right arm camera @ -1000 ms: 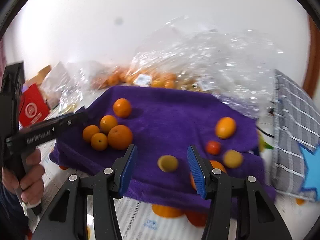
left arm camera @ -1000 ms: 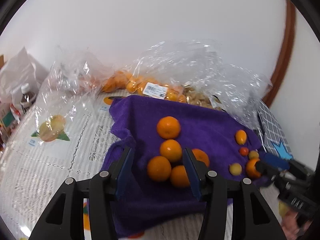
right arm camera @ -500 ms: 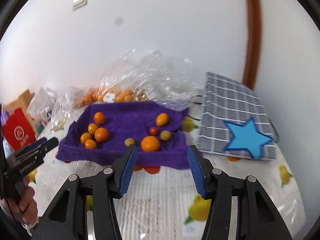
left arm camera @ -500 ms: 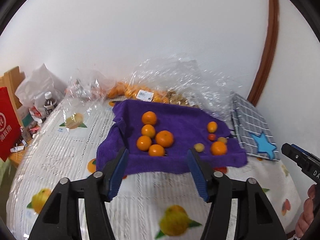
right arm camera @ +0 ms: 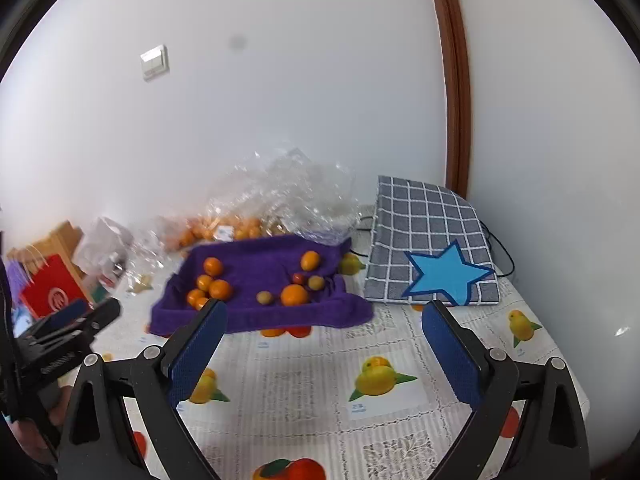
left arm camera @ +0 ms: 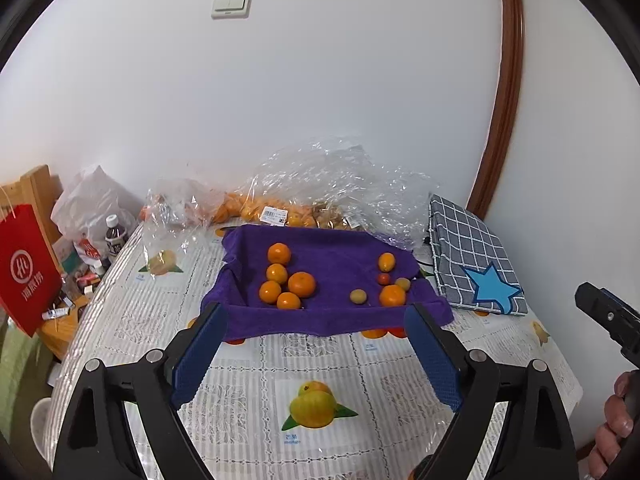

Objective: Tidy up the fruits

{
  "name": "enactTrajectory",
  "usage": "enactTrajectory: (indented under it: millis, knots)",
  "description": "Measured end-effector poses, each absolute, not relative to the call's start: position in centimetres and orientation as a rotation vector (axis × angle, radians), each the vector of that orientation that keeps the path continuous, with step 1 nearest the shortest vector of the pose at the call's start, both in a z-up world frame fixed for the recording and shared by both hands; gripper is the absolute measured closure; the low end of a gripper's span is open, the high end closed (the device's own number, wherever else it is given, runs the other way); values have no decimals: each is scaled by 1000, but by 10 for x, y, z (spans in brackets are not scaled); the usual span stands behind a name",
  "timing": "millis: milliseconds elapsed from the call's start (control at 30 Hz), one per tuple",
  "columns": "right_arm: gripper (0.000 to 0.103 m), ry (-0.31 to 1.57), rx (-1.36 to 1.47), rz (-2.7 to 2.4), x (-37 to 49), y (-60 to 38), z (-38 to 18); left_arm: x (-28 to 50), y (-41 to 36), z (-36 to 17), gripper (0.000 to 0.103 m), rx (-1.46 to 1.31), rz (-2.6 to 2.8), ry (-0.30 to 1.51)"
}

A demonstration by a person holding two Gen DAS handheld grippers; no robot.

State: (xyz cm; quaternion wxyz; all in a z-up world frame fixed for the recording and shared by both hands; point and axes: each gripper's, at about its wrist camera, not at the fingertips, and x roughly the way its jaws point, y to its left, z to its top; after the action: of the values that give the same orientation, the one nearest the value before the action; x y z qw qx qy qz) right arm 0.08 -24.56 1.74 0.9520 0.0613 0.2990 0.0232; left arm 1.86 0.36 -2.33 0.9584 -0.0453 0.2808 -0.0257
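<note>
Risk of roll-off: tangerines [left arm camera: 289, 280] clustered far left on purple towel [left arm camera: 336, 320], kumquats [left arm camera: 386, 262] and small fruits far right, near hem drooping toward table edge. Left gripper [left arm camera: 316, 354] and right gripper [right arm camera: 324, 354] both empty, jaws opening wide, well short of fruit. Likely trouble: nudged round fruit rolling off soft cloth, mixed groups, snagged crinkled plastic bags [left arm camera: 340, 184] beyond.

Light: bright, even, soft shadows.
Glare: on plastic bags [left arm camera: 332, 184].
Blur: right view slightly soft.
Edges: fisheye bending, dark corners.
</note>
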Motion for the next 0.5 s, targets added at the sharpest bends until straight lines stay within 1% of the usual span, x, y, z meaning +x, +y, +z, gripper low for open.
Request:
enactTrajectory:
  millis: [500]
  knots:
    - [5, 593, 128, 35, -11, -256, 26, 6, -10, -10, 11, -82, -30, 550]
